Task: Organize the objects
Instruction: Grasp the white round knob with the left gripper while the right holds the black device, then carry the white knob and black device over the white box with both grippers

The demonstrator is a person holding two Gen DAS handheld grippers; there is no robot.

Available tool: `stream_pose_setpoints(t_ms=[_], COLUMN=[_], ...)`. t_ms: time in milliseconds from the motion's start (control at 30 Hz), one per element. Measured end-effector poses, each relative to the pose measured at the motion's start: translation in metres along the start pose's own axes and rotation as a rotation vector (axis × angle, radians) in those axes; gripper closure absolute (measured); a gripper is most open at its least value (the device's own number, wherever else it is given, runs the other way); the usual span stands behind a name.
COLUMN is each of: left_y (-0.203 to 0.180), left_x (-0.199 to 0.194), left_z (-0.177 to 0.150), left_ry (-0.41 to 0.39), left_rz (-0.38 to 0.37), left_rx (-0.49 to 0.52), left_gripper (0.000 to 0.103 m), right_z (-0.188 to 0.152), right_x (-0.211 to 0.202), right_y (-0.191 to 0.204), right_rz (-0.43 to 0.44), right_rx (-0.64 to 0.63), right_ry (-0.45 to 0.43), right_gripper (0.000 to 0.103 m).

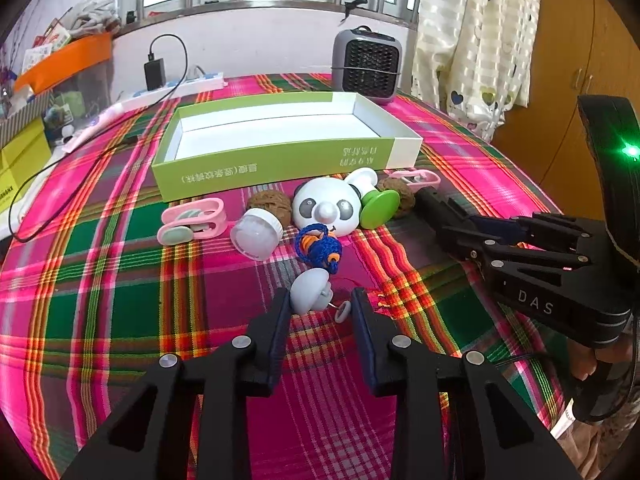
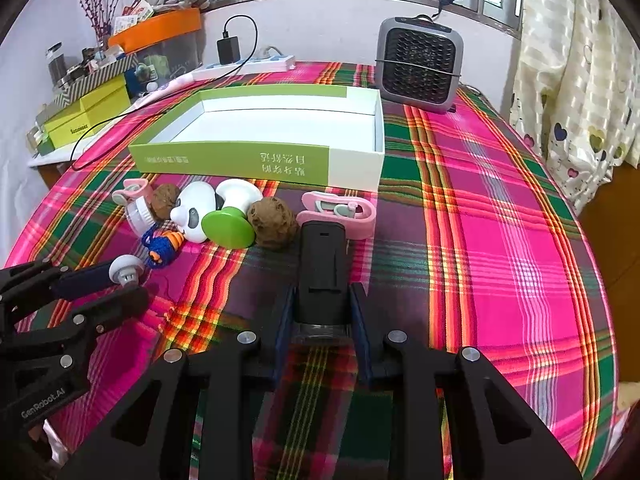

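Observation:
In the left wrist view my left gripper (image 1: pixel 320 298) is shut on a small white mushroom-shaped piece (image 1: pixel 306 290) low over the plaid tablecloth. The right wrist view shows the same piece (image 2: pixel 127 269) between those fingers. My right gripper (image 2: pixel 323 292) is shut on a black oblong block (image 2: pixel 320 264) that points toward the box. Behind both lies a row of small items: panda toy (image 1: pixel 326 208), green-based white knob (image 1: pixel 378 202), two walnuts (image 1: pixel 268 204), pink clips (image 1: pixel 196 220), white-capped jar (image 1: pixel 256 236) and blue cord with orange beads (image 1: pixel 318 246). The green-and-white open box (image 1: pixel 280 160) stands empty behind them.
A grey heater (image 2: pixel 420 64) stands at the table's back right. A power strip with a black charger (image 2: pixel 230 52) and its cable run along the back left. Stacked boxes (image 2: pixel 88 116) sit off the left edge. A curtain (image 2: pixel 576 80) hangs on the right.

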State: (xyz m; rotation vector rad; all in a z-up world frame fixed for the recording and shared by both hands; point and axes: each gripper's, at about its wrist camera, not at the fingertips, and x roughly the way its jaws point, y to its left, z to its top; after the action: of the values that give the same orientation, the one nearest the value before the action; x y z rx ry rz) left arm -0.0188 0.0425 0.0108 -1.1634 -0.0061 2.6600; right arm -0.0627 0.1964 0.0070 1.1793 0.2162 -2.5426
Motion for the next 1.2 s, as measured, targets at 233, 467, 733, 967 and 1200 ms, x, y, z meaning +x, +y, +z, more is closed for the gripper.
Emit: stream_pose_setpoints(t_ms=[233,467,733,967,1200], left_y=[0.003,0.006,0.012,0.016,0.022], left_x=[-0.004,-0.008,-0.013,-0.018,-0.016], left_z=[0.0,0.002,0.011,0.025,0.046], left_ry=[-0.01,-0.027,-0.048,-0.075,-0.096], left_rz=[-0.008,-0.014,-0.019,-0.021,-0.03], left_rx=[-0.005,-0.007,-0.014,-0.003,0.002], left_gripper=[0.074,0.074,0.074,0.074,0.074], right_z=[-0.003,-0.003,0.004,0.02,0.039], right_x=[-0.003,-0.01,-0.019,-0.026,-0.025], right_y=[0.001,0.003,0.006,0.009,0.012], right_rz=[0.008,0.015,0.023,0.036,0.043], right_rx=[0.016,0.029,0.021,0.021,0.012], right_ry=[-0.004,-0.022,-0.046,-0.072,-0.083], right_gripper=[0.074,0.074,0.074,0.074,0.074])
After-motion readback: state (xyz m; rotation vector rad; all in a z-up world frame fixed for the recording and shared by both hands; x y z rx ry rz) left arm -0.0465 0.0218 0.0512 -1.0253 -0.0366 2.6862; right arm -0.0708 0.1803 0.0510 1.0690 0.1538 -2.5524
